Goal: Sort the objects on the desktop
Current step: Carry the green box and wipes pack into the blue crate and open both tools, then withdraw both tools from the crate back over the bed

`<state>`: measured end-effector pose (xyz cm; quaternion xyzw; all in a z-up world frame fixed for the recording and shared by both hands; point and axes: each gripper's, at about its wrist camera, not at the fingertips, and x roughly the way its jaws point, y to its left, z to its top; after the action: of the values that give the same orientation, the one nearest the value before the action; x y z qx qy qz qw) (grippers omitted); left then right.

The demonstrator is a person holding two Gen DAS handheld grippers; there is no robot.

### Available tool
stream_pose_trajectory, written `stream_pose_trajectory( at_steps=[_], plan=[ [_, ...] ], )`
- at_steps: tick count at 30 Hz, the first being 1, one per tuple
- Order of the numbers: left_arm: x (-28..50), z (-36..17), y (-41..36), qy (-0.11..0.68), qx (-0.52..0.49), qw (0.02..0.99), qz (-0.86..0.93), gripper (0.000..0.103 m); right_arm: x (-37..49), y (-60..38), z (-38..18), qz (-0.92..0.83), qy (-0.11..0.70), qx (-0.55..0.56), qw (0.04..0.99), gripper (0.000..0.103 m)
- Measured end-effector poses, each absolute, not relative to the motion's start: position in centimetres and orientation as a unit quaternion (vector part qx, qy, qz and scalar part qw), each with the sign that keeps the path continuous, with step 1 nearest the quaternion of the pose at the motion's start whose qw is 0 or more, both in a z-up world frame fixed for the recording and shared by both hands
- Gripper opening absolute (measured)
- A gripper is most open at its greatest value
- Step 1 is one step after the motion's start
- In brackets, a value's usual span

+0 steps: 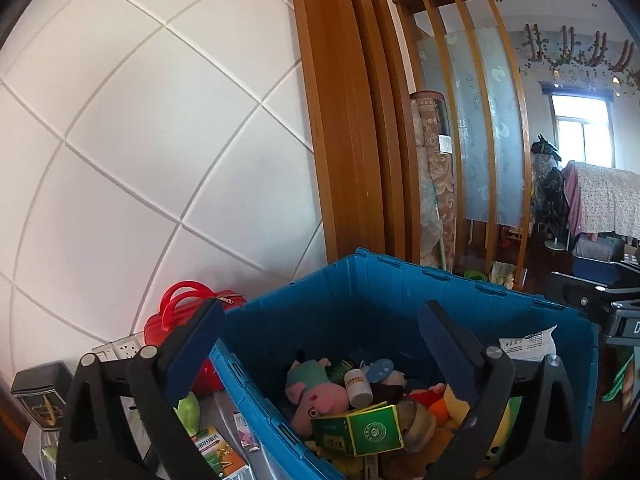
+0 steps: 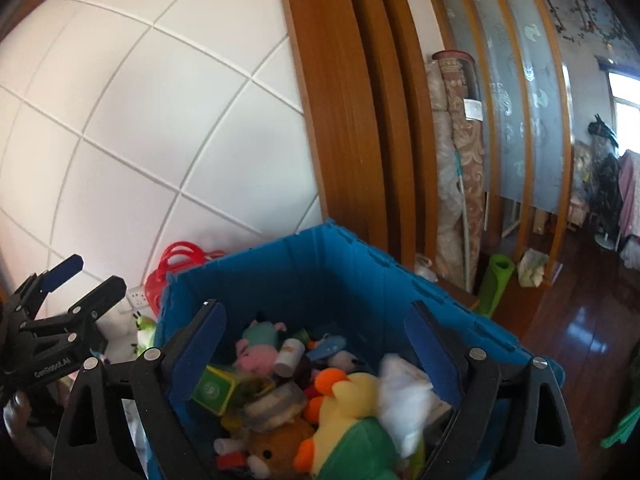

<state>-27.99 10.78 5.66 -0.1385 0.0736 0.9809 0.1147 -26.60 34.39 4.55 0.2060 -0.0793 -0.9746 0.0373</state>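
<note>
Both wrist views close above blue bin (image 1: 400, 292), facing wall

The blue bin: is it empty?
No, the blue bin holds a pile of things, among them a pink pig toy and a green box.

White packet (image 2: 404, 396) in the blue crate (image 2: 352, 272) is motion-blurred, print unreadable. Green box (image 1: 362, 430) hides the pink pig plush's (image 1: 316, 394) lower half. Yellow duck plush (image 2: 348, 412) is cut off by the bottom edge. Red bag (image 1: 188, 312) is partly behind the crate.
</note>
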Motion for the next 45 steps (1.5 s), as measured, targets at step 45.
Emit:
stream_pose_trajectory(
  at_steps=[45],
  plan=[
    [-8.1,-11.8,-19.0,0.050,-0.247,-0.184,0.950,0.100,-16.5,8.8,-6.1,-0.934,0.020,0.253,0.250,0.102]
  ],
)
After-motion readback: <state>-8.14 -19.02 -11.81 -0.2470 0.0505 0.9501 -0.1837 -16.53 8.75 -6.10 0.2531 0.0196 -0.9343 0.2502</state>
